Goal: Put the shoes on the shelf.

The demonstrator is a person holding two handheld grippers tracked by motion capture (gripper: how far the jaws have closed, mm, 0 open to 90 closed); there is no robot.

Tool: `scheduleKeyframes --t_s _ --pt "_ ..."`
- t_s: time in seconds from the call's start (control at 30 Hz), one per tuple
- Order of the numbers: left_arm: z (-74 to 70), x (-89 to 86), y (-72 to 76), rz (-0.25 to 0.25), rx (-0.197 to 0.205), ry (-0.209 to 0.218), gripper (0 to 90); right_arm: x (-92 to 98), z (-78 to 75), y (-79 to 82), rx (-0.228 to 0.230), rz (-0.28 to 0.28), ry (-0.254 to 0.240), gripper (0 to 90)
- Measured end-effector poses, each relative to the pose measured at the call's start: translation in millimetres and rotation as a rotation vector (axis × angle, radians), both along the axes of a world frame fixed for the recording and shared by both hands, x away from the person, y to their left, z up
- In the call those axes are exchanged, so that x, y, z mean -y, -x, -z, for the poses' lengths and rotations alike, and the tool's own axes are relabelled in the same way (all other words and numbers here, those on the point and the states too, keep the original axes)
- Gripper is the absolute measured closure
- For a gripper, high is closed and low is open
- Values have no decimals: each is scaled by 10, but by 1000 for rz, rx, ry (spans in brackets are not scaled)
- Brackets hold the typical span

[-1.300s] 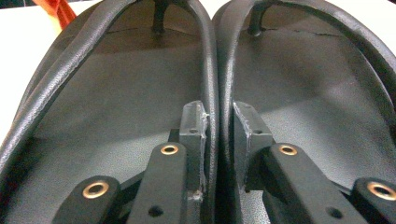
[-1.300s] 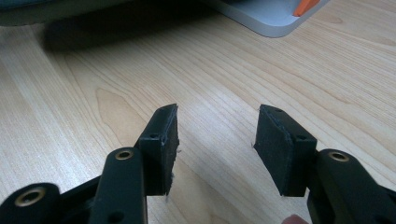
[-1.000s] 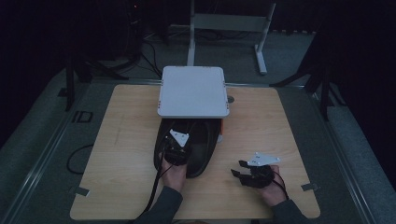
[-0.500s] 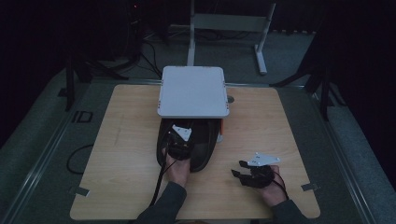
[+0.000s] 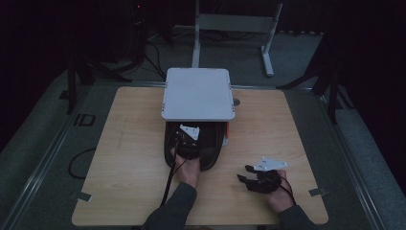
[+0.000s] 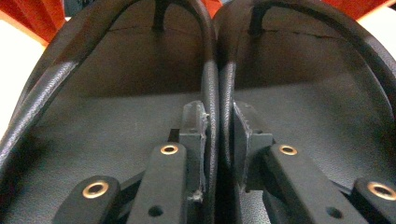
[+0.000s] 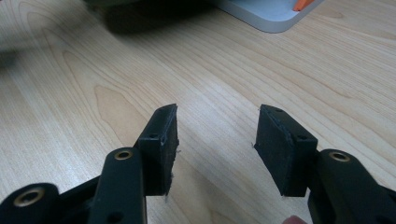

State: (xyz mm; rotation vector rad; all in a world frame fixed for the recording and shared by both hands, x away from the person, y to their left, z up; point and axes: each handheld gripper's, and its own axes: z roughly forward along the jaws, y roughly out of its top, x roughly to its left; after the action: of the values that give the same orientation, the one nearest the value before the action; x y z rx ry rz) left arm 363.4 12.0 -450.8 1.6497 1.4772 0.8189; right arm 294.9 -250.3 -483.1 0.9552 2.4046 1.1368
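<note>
Wooden table (image 5: 124,158) under dim light: your left gripper (image 6: 218,140) had pinched the 2 black sandals (image 6: 140,102) by their touching inner rims beside the grey box (image 5: 197,93), right gripper (image 7: 215,140) idle, jaws apart; next, likely slide them inside.

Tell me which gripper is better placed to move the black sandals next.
Left. The left gripper is shut on the touching inner edges of the sandals; the right gripper is open over bare table.
</note>
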Motion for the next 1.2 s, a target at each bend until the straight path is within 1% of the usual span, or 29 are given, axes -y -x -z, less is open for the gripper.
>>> scheduleKeyframes --t_s 0.37,0.5,0.67,0.8,0.93,1.0,1.2 --pt "-11 65 -127 -39 9 19 750 -18 11 1 -3 -4 5 482" --pt "-36 87 -183 -58 28 29 750 -16 15 -1 -6 -4 4 482" --pt "-64 97 -241 -72 38 49 746 -17 18 -3 -8 -6 4 482" --pt "-69 117 -276 -81 48 42 745 -21 19 -3 -5 -5 9 482" --pt "-84 127 -318 -90 66 56 743 -32 24 -1 -5 -7 14 482" --pt "-95 136 -335 -91 77 53 743 -31 23 -2 -5 -7 13 482" --pt "-97 149 -405 -96 76 57 742 -30 24 -1 -4 -8 13 482"
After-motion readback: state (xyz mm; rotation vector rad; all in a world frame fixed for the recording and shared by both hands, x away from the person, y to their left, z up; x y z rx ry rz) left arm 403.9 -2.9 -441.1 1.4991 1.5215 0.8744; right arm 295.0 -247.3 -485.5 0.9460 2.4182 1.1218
